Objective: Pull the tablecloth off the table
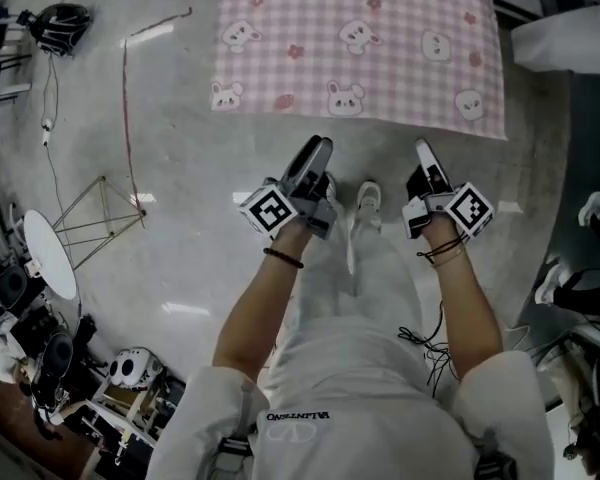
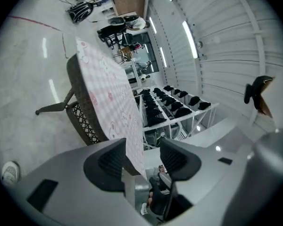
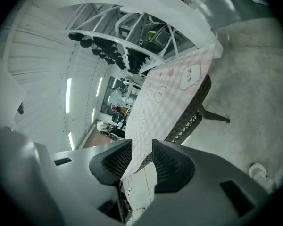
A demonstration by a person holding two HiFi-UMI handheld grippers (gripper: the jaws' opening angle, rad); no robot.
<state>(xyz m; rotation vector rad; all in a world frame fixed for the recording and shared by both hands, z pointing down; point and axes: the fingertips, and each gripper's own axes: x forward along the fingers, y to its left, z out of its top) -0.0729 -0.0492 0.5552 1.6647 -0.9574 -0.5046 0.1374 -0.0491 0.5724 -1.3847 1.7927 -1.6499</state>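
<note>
Reaching for the near hem looks like the step in hand. The pink checked tablecloth (image 1: 360,38), printed with rabbits and flowers, lies spread over the tabletop ahead of you. In the head view its near edge is beyond both tools. Your left gripper (image 1: 318,150) and right gripper (image 1: 424,153) point at that edge side by side, neither touching it. In the left gripper view the fingers (image 2: 111,161) stand apart with nothing pinched; the cloth's hem only shows through the gap, farther off. In the right gripper view the fingers (image 3: 172,166) are likewise apart and hold nothing, with the cloth and the tabletop's dark woven rim (image 3: 181,123) lined up beyond them.

To do this well, I would hold both gaps wide until the hanging hem sits deep between the pads. Then clamp on cloth alone, not on the woven rim under it. Spread your two grips towards the corners, so the pull is even and the fabric does not bunch or slew to one side. Draw back level and towards yourself, both hands together; a thin cloth will likely slip from a shallow bite.

As for containers, none shows on the cloth, which looks bare in the head view. A white rack (image 2: 188,115) behind the tabletop carries rows of dark things, too small to name.
</note>
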